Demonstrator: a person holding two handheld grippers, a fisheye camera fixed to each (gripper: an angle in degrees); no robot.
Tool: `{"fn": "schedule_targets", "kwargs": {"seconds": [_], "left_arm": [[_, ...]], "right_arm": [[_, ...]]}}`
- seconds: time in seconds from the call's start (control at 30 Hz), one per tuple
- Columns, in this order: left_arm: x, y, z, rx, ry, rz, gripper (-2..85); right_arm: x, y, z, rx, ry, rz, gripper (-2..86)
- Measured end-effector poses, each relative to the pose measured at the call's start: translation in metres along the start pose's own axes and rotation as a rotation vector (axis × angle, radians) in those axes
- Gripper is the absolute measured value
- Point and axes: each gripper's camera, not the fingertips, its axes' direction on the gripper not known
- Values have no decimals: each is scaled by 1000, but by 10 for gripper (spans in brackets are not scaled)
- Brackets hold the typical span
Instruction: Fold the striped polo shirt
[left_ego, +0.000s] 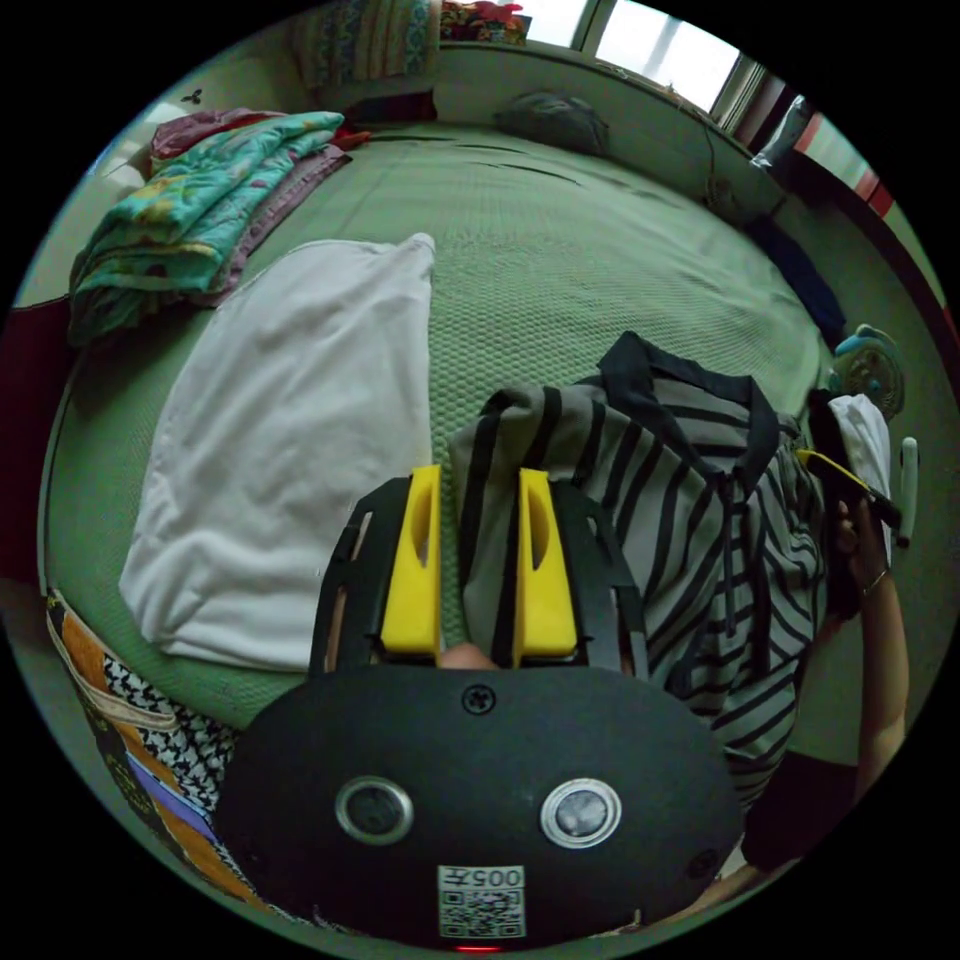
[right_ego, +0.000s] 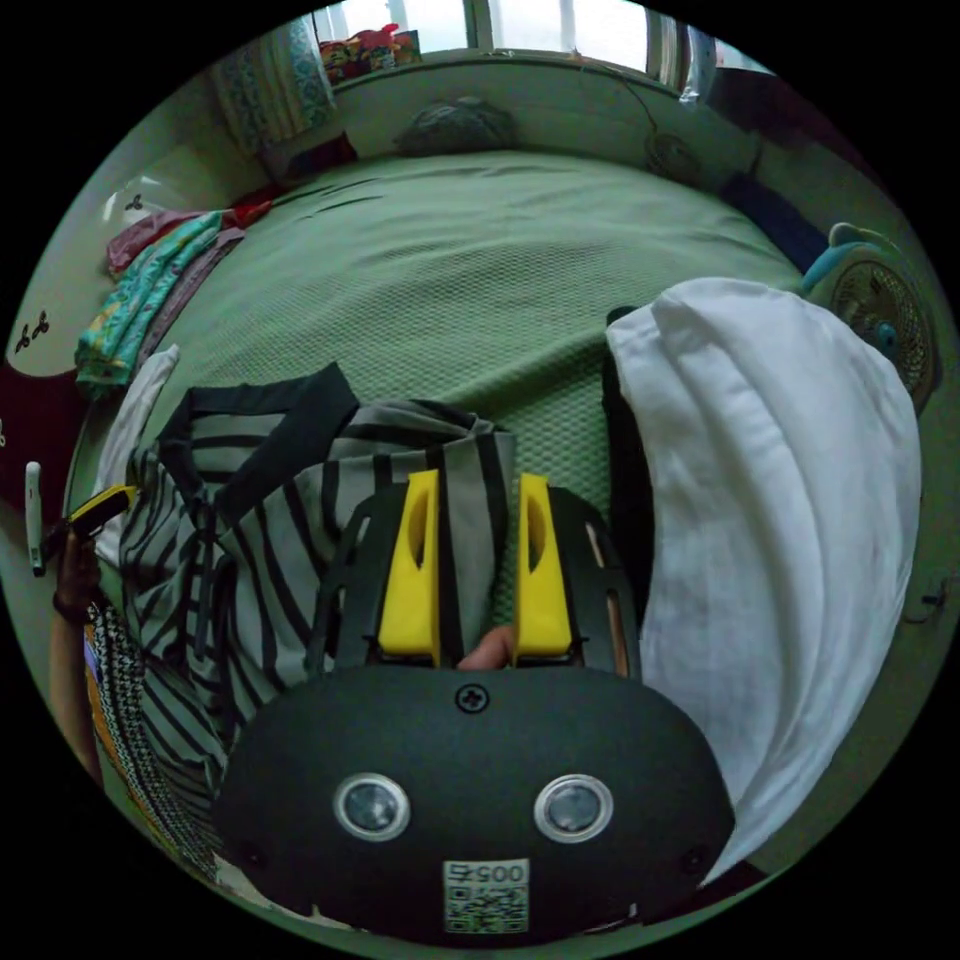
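Note:
The grey polo shirt with black stripes and a black collar (left_ego: 700, 500) hangs between my two grippers over the near edge of the green bed (left_ego: 560, 250). My left gripper (left_ego: 482, 485) has its yellow jaws on one shoulder corner of the shirt. In the right gripper view the shirt (right_ego: 260, 500) spreads to the left, and my right gripper (right_ego: 478, 485) pinches the other shoulder corner. The collar sags between them. A hand holds the right gripper (left_ego: 850, 480) at the shirt's far side, and the left gripper (right_ego: 100, 505) shows at the left edge.
A white folded garment (left_ego: 290, 440) lies on the bed beside the shirt's left shoulder, another white cloth (right_ego: 780, 480) beside the right one. Folded colourful blankets (left_ego: 200, 210) sit at the bed's far left. A small fan (right_ego: 880, 310) stands off the bed's right side.

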Motion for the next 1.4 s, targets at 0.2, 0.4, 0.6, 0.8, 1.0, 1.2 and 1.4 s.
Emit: {"fn": "schedule_targets", "kwargs": {"seconds": [0.2,0.4,0.6,0.8,1.0,1.2,1.4], "left_arm": [[21,-22,5,-27,-11,39,109],[65,-31,1,-15,-140,191,25],[94,-47,-31,101,-230,307,10],[123,-102,-48,96,-418,392,10],[123,-188,-72,189,-546,332,15],[88,-254,-60,153,-393,134,41],[42,-211,-24,34,-402,101,55]], "right_arm": [[-12,0,-1,14,-29,-53,14],[-28,1,-20,54,47,-136,-10],[-38,-18,-57,116,87,-226,-12],[-67,-69,-72,148,217,-367,-12],[-77,-161,-72,194,329,-355,-13],[-50,-230,-42,128,159,-77,1],[-18,-169,1,-16,41,-17,76]]}}
